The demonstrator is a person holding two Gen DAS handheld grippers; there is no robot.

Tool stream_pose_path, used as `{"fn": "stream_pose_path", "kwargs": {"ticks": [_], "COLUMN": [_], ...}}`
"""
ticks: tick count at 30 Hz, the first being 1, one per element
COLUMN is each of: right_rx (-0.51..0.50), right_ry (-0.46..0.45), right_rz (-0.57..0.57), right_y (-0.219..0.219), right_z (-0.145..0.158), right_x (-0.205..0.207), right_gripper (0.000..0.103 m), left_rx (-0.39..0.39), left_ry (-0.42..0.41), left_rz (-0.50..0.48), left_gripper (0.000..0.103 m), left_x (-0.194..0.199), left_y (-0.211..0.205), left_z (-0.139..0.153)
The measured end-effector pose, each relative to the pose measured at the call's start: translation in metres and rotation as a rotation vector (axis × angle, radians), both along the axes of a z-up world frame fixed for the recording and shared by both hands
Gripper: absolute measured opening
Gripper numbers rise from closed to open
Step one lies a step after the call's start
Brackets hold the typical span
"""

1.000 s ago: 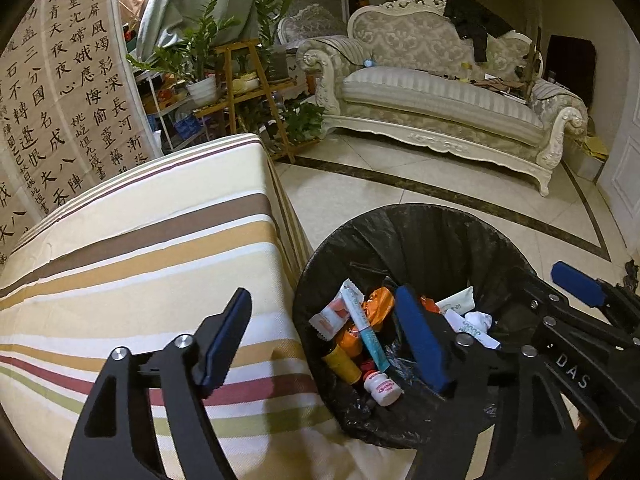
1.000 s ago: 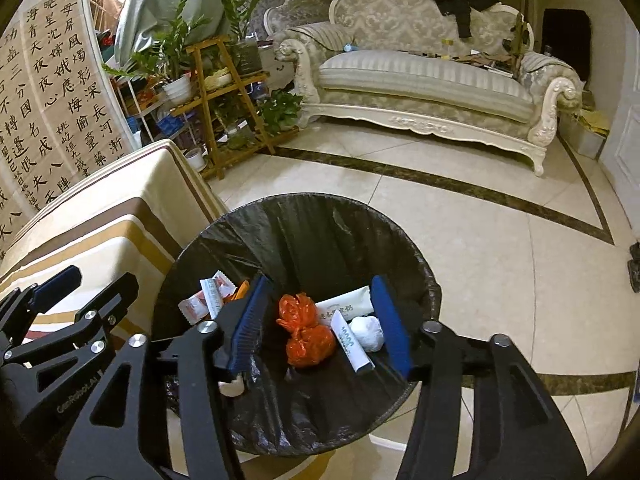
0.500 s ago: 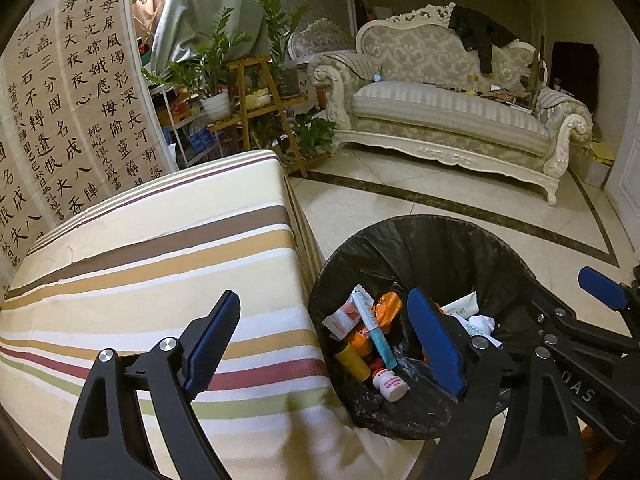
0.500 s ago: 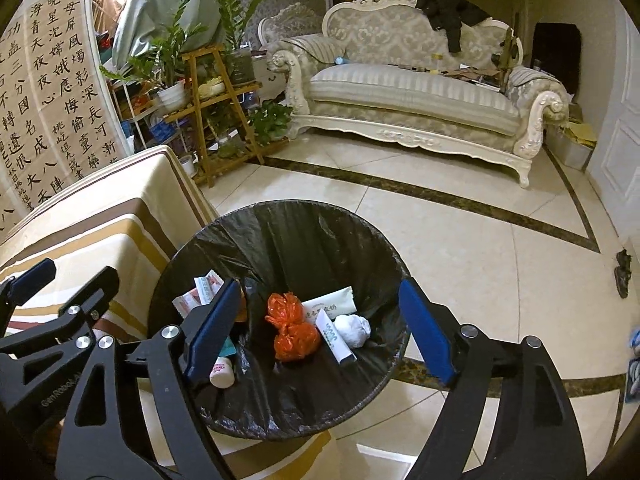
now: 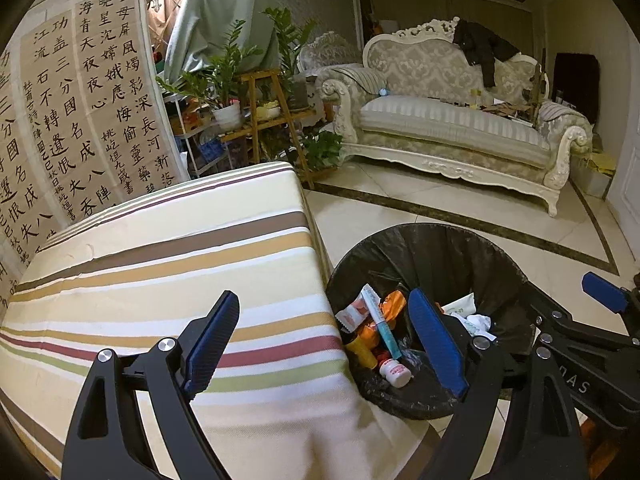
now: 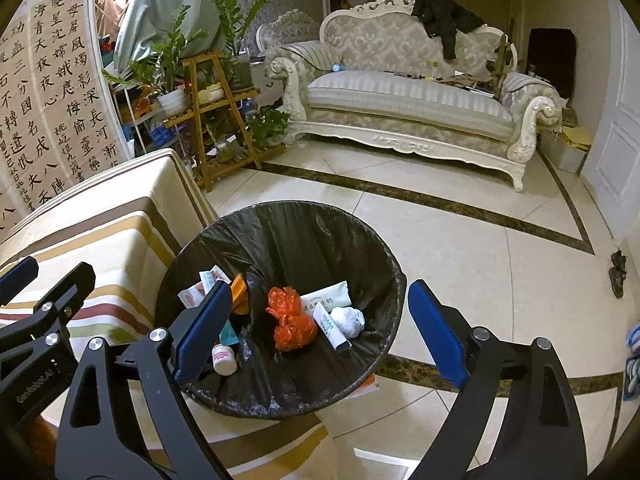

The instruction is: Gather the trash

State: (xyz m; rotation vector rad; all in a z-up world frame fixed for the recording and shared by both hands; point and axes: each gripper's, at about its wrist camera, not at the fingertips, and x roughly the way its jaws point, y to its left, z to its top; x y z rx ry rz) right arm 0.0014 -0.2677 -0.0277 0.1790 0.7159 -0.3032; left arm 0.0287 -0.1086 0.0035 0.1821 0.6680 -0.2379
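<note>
Right wrist view showed the right gripper [image 6: 318, 330] with its jaws just having spread further, wide apart and empty, above the black-lined trash bin [image 6: 394, 276]. Inside lay an orange crumpled bag [image 6: 291, 320], a white wad [image 6: 349, 320], tubes and a small white bottle [image 6: 223, 358]. Beside it, the left gripper [image 5: 324, 346] stood equally wide and empty, one finger over the striped tablecloth [image 5: 168, 264], the other over the bin. A cream sofa [image 6: 408, 100] stood well beyond.

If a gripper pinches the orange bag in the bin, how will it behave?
The orange bag looks crumpled and thin, so it would probably squash and hang floppy. It seems light. Its glossy film may slip between pads.
</note>
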Motion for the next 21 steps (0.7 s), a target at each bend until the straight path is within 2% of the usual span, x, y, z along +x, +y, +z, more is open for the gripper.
{"fn": "stream_pose_path", "kwargs": {"ticks": [21], "right_rx": [-0.030], "right_ry": [-0.083], "right_rz": [0.050], "right_y": [0.036], "right_z": [0.040], "right_x": [-0.048], "right_gripper": [0.088], "left_rx": [-0.066], "left_ry": [-0.038], "left_rz": [0.020], "left_gripper": [0.084], "left_x": [-0.040], "left_y": [0.038], "left_z": [0.024]}}
